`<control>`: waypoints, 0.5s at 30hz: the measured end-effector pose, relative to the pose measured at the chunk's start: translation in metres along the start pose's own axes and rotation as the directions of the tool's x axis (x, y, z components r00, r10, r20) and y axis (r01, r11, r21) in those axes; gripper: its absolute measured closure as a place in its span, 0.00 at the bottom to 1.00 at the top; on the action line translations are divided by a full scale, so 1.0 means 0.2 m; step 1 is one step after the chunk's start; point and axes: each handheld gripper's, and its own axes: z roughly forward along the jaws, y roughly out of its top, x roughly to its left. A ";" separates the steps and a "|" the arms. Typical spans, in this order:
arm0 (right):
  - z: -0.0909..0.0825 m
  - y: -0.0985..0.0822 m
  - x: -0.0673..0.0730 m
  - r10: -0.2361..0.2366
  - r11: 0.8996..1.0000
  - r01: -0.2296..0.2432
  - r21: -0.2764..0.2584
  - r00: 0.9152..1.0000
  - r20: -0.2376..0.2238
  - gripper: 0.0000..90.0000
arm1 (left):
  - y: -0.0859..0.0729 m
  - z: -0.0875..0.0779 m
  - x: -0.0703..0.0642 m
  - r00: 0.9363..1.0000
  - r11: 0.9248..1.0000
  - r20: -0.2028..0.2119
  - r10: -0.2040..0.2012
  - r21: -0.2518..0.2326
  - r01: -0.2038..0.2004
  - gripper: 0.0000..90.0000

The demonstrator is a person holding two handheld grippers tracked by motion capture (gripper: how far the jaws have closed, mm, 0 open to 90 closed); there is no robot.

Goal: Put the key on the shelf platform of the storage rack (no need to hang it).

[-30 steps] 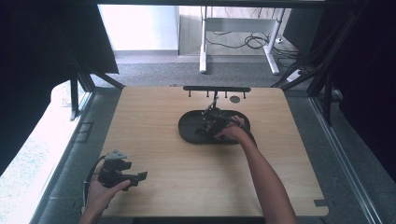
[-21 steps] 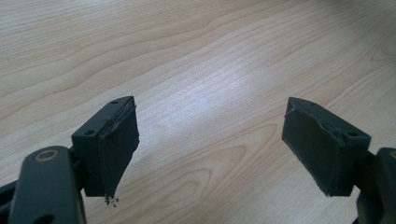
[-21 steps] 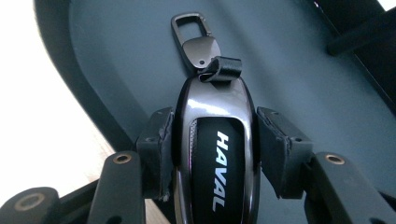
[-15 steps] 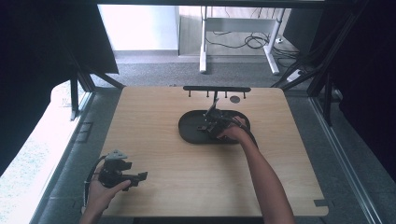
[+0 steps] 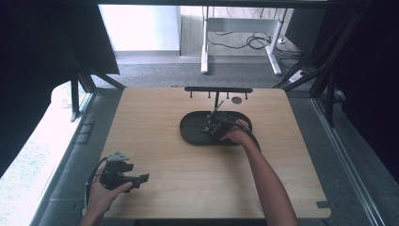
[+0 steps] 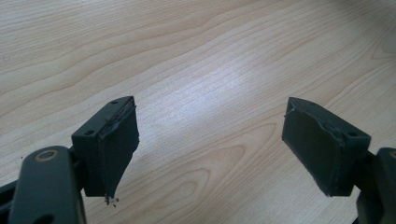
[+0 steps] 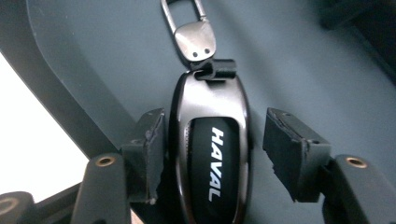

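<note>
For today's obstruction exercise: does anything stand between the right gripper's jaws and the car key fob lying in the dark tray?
Nothing visible does. The key fob lies between the right gripper's open jaws in the tray, one jaw close beside it.

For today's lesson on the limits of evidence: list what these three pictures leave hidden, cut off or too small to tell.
- Key fob: its lower end is cut off by the bottom edge of the right gripper view.
- Whether the right gripper fingers touch the fob: a gap shows at one, the other is unclear.
- Small dark disc by the rack: too small in the high view to identify.
</note>
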 end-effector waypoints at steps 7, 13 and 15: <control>-0.11 0.02 0.07 -0.049 0.996 0.053 -0.065 0.997 0.053 0.40 | 0.00 0.01 -0.01 1.000 1.000 0.000 0.007 0.006 -0.007 0.21; -0.25 0.00 0.14 -0.079 0.986 0.085 -0.143 0.996 0.047 0.40 | 0.00 0.01 -0.01 1.000 1.000 0.002 0.006 0.007 -0.006 0.21; -0.29 -0.01 0.16 -0.073 0.983 0.078 -0.165 0.997 0.037 0.40 | 0.00 0.01 -0.01 1.000 1.000 0.001 0.006 0.007 -0.006 0.21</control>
